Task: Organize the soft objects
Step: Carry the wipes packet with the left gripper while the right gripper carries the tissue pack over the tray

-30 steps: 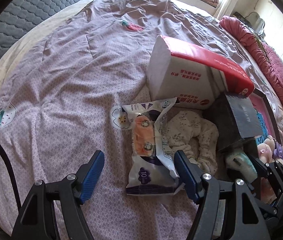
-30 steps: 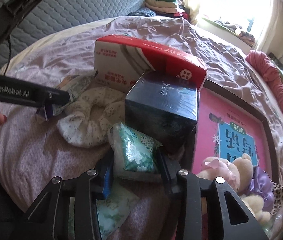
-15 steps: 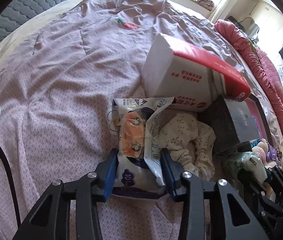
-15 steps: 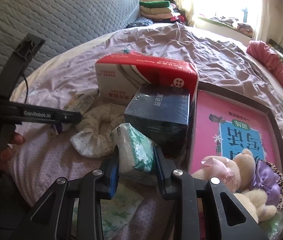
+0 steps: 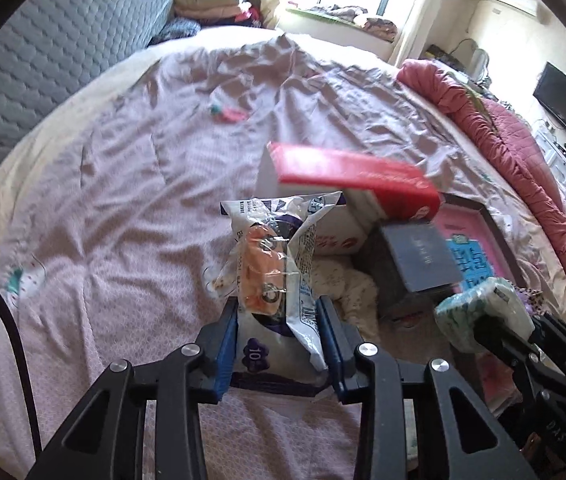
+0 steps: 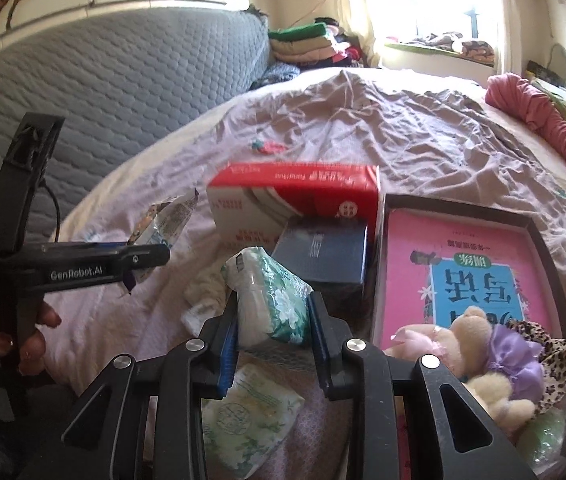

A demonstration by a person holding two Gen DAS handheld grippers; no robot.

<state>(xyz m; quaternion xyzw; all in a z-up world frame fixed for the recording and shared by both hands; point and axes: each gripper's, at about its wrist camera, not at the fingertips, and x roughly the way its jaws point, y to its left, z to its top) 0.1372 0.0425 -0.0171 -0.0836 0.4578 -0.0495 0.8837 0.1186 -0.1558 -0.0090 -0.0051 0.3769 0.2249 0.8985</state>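
While both packs hang lifted over the bed (image 5: 131,184), near its foot edge, the carry wants steadiness. Beside the red-topped carton (image 6: 295,196) and dark box (image 6: 323,256), the left gripper (image 5: 279,344) has its jaws pinching the white-and-purple plastic pack (image 5: 275,264) low down, so its top may flop; keep it upright. On the right gripper (image 6: 273,340), the jaws squeeze the green floral tissue pack (image 6: 271,300) firmly; avoid crushing it.

Daylight, bright, from far window (image 6: 435,8), which is blown out to white glare. Bedspread (image 5: 131,184) evenly lit, soft shadows in folds. Red box (image 5: 347,172) motion-blurred in left view. Fisheye bending and dark vignette at all edges.
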